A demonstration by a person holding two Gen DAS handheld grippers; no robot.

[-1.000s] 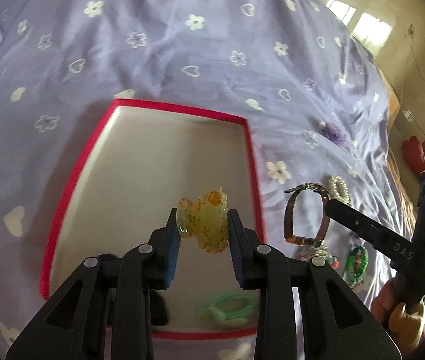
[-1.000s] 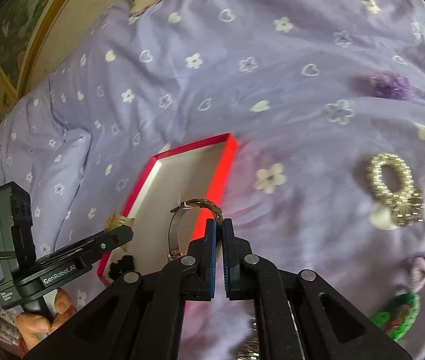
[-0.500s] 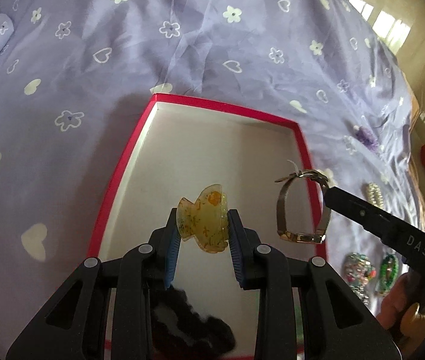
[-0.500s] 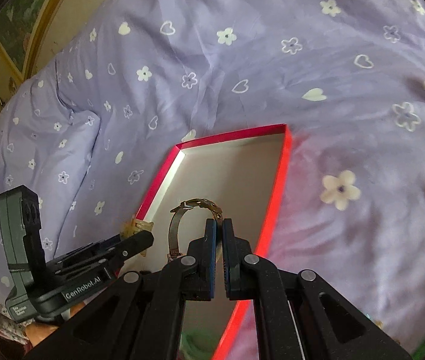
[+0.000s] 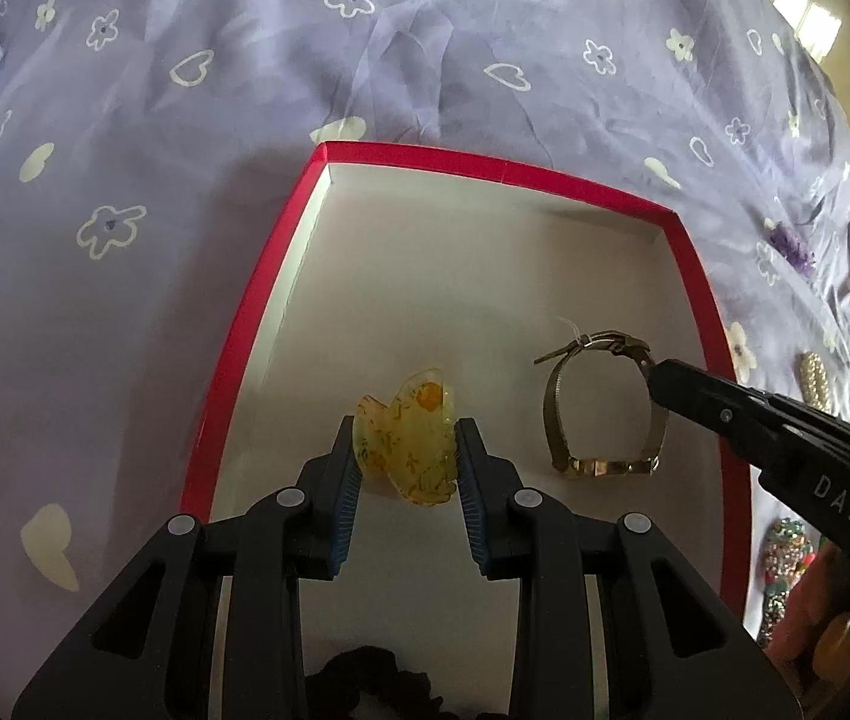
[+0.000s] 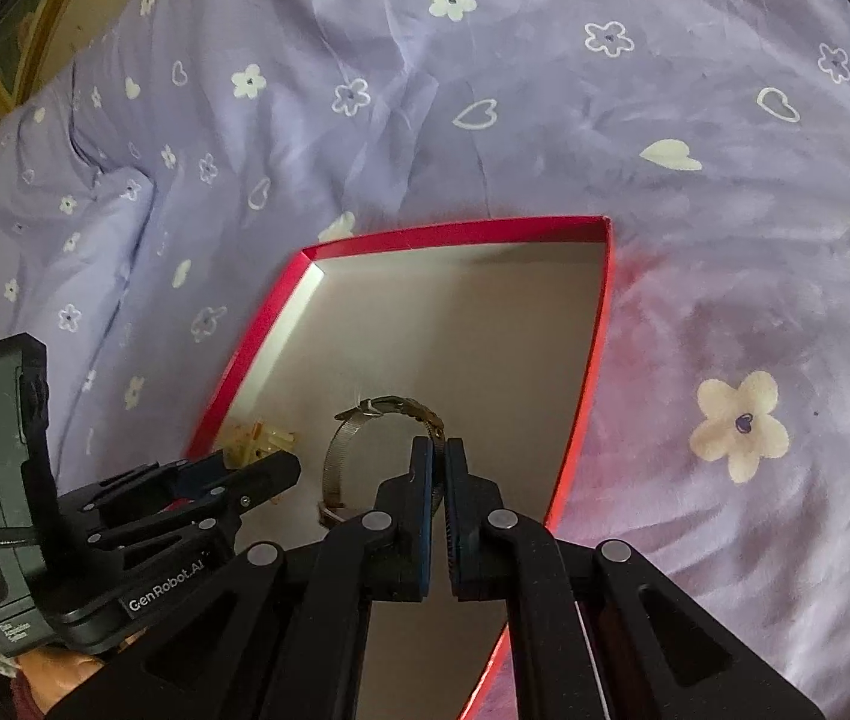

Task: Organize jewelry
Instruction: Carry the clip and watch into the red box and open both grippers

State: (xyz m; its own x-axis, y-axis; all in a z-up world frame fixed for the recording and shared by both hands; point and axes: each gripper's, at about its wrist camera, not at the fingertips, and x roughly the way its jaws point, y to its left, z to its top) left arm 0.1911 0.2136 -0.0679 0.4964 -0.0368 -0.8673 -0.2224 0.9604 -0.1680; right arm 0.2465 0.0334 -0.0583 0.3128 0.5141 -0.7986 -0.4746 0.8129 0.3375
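Bed: lilac sheet (image 5: 197,276) printed with white flowers and hearts carried everything; the red-rimmed box (image 5: 248,336) sat on it as your landmark.
Left gripper (image 5: 404,459): you had its jaws part-way closed, pinching the yellow hair claw (image 5: 407,444) by its sides above the box floor, probably so it would land inside, near the box's left wall.
Right gripper (image 6: 438,483): you had its jaws shut tight on the thin strap of the wristwatch (image 5: 599,408), which hung as a loop inside the box, to the claw's right, likely for a gentle set-down.
Box contents: a dark scrunchie (image 5: 365,684) lay at the near end; the far end was bare.
Outside the box: beyond its right rim waited a pearl piece (image 5: 815,375), a purple piece (image 5: 791,246) and beaded bracelets (image 5: 782,552).
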